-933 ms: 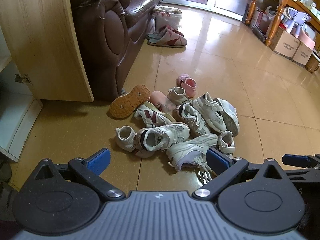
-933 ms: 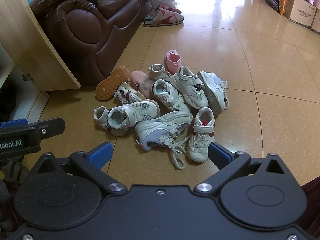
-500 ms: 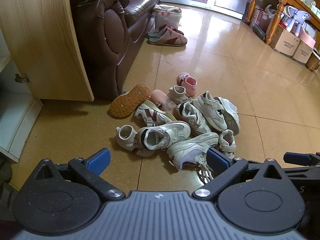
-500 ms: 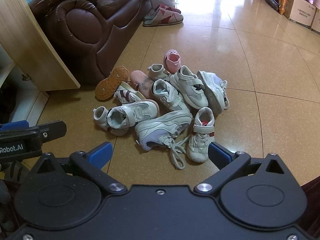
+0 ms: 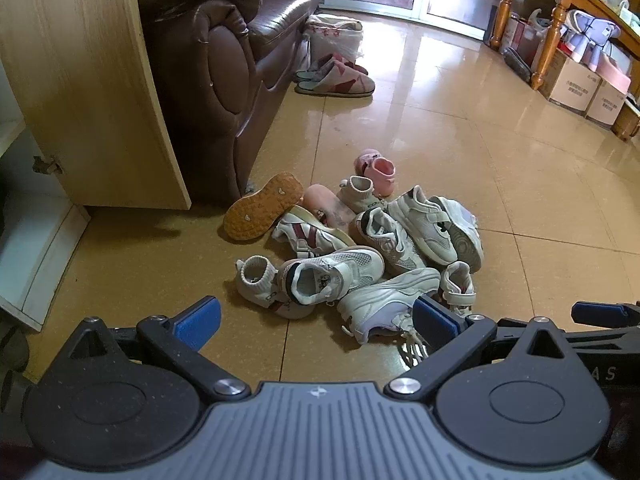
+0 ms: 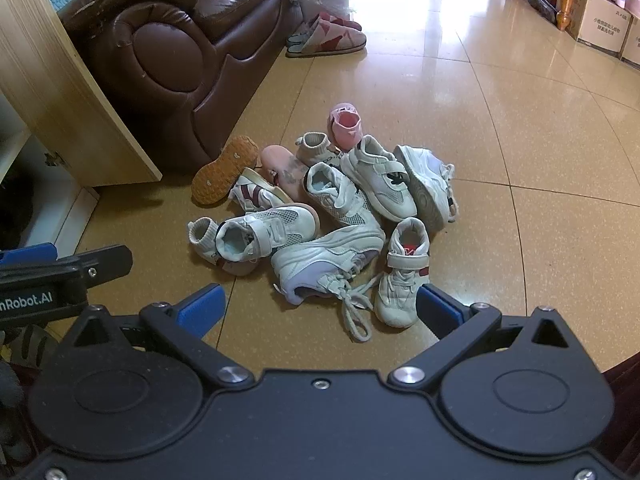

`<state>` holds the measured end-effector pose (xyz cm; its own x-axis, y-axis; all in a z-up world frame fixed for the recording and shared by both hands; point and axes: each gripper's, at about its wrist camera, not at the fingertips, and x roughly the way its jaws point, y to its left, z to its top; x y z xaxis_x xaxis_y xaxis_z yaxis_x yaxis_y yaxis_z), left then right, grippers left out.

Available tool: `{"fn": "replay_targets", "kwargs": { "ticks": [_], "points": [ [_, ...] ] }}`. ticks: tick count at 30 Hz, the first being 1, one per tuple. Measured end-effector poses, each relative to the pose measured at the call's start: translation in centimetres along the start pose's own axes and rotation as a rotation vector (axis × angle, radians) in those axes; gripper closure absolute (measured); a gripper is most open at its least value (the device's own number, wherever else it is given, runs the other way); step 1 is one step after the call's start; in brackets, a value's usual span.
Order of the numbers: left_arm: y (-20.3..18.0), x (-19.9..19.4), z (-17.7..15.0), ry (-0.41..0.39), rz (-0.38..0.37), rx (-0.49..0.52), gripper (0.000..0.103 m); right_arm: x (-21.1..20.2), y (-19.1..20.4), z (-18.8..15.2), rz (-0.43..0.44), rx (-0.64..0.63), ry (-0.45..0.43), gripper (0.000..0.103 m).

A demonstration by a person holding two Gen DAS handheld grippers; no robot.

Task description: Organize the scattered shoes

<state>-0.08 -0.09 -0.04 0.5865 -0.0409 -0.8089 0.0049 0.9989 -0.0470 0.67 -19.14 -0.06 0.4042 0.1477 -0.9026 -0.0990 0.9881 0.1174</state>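
Note:
A pile of several small children's shoes lies on the tan tiled floor (image 5: 420,128). It holds white sneakers (image 5: 332,274), a laced white sneaker (image 6: 324,258), a pink shoe (image 5: 380,168) and an orange-soled shoe (image 5: 262,206) on its side. The pile also shows in the right wrist view, with a red-trimmed sneaker (image 6: 404,268) nearest. My left gripper (image 5: 316,322) is open and empty, above the floor just short of the pile. My right gripper (image 6: 318,312) is open and empty, also short of the pile. Each gripper's side shows in the other's view.
A brown leather sofa (image 5: 224,64) stands left of the pile, beside a wooden cabinet door (image 5: 80,92) with white shelves. A pair of slippers (image 5: 336,82) and a bag (image 5: 334,36) lie farther back. Cardboard boxes (image 5: 572,84) sit under a wooden table at the right.
Both views have shifted only slightly; the pile sits a touch lower and closer in the left wrist view. No shoe has moved and both grippers stay open.

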Motion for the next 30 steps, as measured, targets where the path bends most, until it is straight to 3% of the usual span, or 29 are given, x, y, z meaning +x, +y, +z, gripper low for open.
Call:
{"fn": "replay_targets", "kwargs": {
  "ticks": [30],
  "points": [
    [-0.46,-0.32,0.05,-0.006,-0.002,-0.003,0.000,-0.27,0.20,-0.03,0.003,0.001,-0.010,0.000]
  ]
}}
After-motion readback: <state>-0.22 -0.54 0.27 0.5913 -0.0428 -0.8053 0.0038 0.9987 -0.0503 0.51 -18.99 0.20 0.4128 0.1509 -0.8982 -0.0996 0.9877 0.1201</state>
